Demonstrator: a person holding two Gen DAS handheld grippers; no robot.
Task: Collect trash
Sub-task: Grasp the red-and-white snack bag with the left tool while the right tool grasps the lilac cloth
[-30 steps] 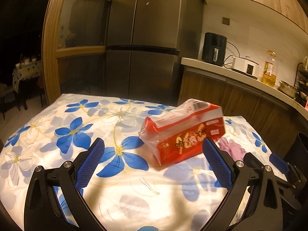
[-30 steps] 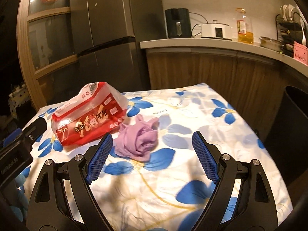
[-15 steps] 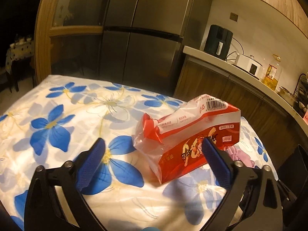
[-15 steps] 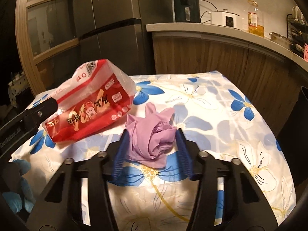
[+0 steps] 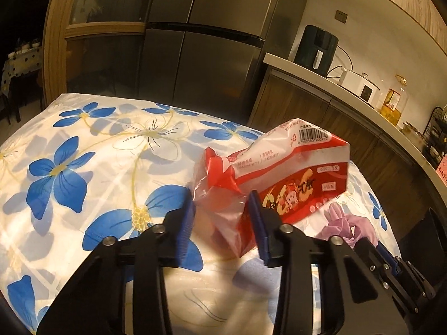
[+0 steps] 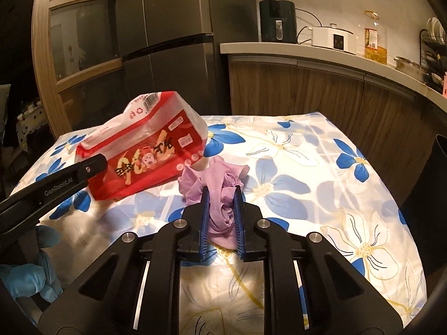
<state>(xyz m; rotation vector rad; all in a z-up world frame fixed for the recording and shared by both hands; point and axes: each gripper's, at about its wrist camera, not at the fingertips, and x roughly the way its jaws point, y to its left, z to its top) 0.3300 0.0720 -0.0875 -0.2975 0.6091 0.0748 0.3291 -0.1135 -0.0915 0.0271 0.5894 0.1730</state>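
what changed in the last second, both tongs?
Both tongs have just been closing from wide open. The left tongs moved in on the red wrapper and now pinch its crumpled clear end; its far end looks tipped up. The right tongs barely moved and closed on the purple glove, now squeezed between the pads. Both items remain on the floral tablecloth; nothing has gone into the black bin.

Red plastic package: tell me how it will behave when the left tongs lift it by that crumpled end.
The red plastic package looks like thin, largely empty film, so it is probably light. Its clear end bunches between the left tongs, which have just been closing, so expect it to flop and sag. Glossy film may slip; grip plenty.
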